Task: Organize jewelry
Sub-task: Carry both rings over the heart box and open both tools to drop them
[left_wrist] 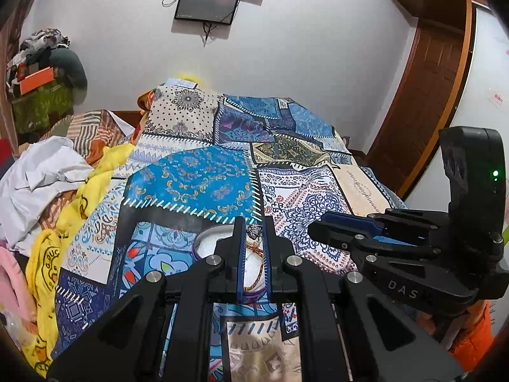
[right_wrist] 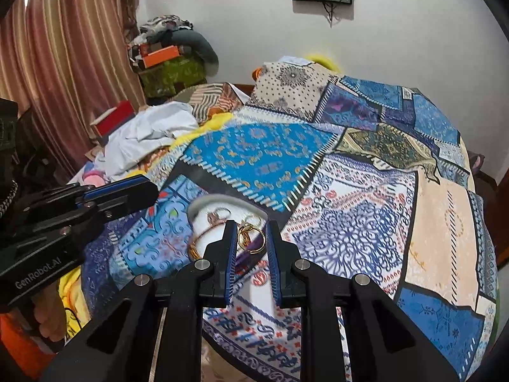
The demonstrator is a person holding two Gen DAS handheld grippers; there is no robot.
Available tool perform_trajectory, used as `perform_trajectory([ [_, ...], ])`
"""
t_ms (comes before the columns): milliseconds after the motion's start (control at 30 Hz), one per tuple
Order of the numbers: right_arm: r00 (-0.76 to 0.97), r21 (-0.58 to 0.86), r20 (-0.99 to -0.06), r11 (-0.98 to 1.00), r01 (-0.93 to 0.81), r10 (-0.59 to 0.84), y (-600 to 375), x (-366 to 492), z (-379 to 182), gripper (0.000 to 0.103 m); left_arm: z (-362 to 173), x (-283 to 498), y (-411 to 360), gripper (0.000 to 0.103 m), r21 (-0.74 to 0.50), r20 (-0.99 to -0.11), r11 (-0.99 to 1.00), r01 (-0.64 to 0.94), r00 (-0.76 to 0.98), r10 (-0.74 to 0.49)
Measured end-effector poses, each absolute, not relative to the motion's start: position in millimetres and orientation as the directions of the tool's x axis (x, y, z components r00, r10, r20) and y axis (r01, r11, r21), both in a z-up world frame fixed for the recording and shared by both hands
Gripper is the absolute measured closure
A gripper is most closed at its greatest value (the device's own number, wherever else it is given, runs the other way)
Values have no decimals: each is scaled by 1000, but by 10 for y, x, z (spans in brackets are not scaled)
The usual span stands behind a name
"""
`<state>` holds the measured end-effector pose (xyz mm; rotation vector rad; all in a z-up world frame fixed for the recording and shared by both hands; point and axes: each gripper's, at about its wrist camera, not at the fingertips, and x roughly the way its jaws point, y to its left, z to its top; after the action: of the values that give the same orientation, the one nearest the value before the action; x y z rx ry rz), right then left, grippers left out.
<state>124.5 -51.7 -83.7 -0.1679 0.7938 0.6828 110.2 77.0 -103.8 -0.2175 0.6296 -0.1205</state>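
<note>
In the right wrist view my right gripper [right_wrist: 251, 232] is shut on a thin gold ring [right_wrist: 251, 240], held just above the near edge of a round white dish [right_wrist: 203, 202]. The dish lies on the patchwork bedspread [right_wrist: 350, 207] and holds more rings [right_wrist: 222, 213] and a gold chain [right_wrist: 192, 251]. My left gripper [left_wrist: 254, 226] hovers over the same dish [left_wrist: 203, 238] with its jaws shut. A small silvery piece [left_wrist: 254, 230] shows between its tips; I cannot tell whether it is gripped. The right gripper [left_wrist: 313, 227] is close on its right.
Crumpled white cloth [left_wrist: 41, 175] and yellow cloth [left_wrist: 95, 184] lie along the bed's left side. A stack of clothes and boxes [right_wrist: 171, 60] stands by the striped curtain [right_wrist: 63, 63]. A wooden door [left_wrist: 429, 95] is at the right, a screen [left_wrist: 206, 3] on the wall.
</note>
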Motion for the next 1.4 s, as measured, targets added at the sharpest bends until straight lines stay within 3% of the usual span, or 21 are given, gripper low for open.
perform_trajectory([
  [1267,382,162,-776,745,-647,501,-219,1433,-1269,86,-1573,1499,940,94,-303,-651,953,16,727,-219],
  [1400,380,158,-780,744,-649,497,-198,1442,-1276,86,-1568,1452,982,88,-273,-655,962,-10,734,-178],
])
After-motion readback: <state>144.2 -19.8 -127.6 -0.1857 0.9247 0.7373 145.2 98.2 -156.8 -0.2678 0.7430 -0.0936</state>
